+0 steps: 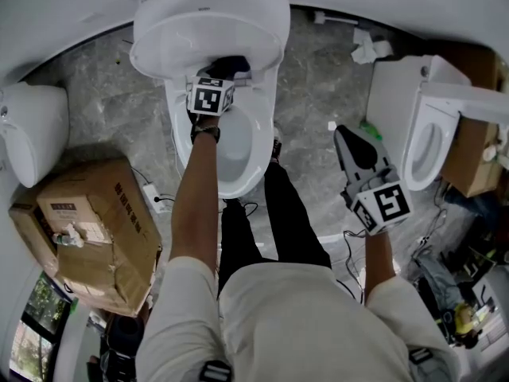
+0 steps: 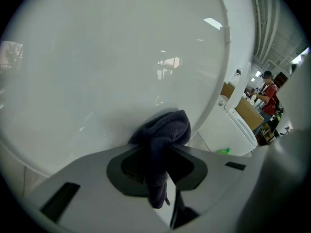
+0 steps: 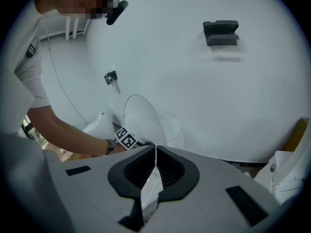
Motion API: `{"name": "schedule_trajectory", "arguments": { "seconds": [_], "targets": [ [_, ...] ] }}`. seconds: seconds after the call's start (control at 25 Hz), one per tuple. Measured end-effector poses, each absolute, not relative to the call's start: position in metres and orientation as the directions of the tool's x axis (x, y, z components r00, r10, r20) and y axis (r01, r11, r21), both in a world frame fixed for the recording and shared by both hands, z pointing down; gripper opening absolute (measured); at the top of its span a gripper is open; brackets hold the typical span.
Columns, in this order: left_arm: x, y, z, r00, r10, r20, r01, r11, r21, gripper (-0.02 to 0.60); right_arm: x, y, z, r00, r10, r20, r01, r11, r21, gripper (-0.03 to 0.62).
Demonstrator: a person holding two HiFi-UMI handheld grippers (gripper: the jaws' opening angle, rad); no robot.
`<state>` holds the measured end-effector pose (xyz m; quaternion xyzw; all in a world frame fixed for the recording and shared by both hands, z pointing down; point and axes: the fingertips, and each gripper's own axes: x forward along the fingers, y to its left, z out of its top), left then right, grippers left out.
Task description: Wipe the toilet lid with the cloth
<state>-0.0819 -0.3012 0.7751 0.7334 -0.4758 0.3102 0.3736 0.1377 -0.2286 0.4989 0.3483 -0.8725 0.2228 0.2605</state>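
Note:
The white toilet [image 1: 231, 146] stands at the top centre with its lid [image 1: 211, 22] raised. My left gripper [image 1: 223, 74] is shut on a dark cloth [image 1: 237, 62] low on the lid's inner face, above the bowl. In the left gripper view the bunched cloth [image 2: 167, 127] pokes out past the left gripper [image 2: 158, 147] and touches the glossy lid [image 2: 107, 57]. My right gripper [image 1: 339, 131] hangs shut over the floor to the right of the toilet, away from it. In its own view the right gripper [image 3: 155, 149] shows a pale sliver between its jaws; I cannot tell what it is.
A second toilet [image 1: 425, 134] stands at the right and a third [image 1: 32, 130] at the left. A cardboard box [image 1: 87, 229] sits at the lower left. Tissue scraps [image 1: 370, 48] and a green bottle [image 1: 370, 127] lie on the grey floor. A person [image 2: 269, 98] stands far off.

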Motion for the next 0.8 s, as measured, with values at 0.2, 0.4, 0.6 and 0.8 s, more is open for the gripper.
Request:
{"name": "schedule_trajectory", "arguments": {
  "seconds": [0.2,0.4,0.6,0.8],
  "targets": [
    [-0.131,-0.289,0.784,0.286,-0.456,0.842,-0.956,-0.200,0.216,0.083,0.132,-0.232,0.503,-0.625,-0.486,0.610,-0.719,0.662,-0.210,0.031],
    [-0.177,-0.280,0.785,0.199,-0.470,0.860,-0.979,-0.138,0.151,0.083,0.123,-0.245,0.502,-0.635,-0.485,0.601,-0.703,0.684,-0.191,0.031],
    [-0.212,-0.275,0.761,0.133,-0.538,0.833,-0.990,-0.036,0.135,0.083,0.101,-0.276,0.483,-0.672,-0.502,0.544,-0.660,0.739,-0.133,0.031],
    [-0.226,-0.278,0.707,0.135,-0.635,0.761,-0.990,-0.052,0.132,0.083,0.069,-0.306,0.454,-0.695,-0.515,0.503,-0.620,0.782,-0.055,0.031]
  ]
}}
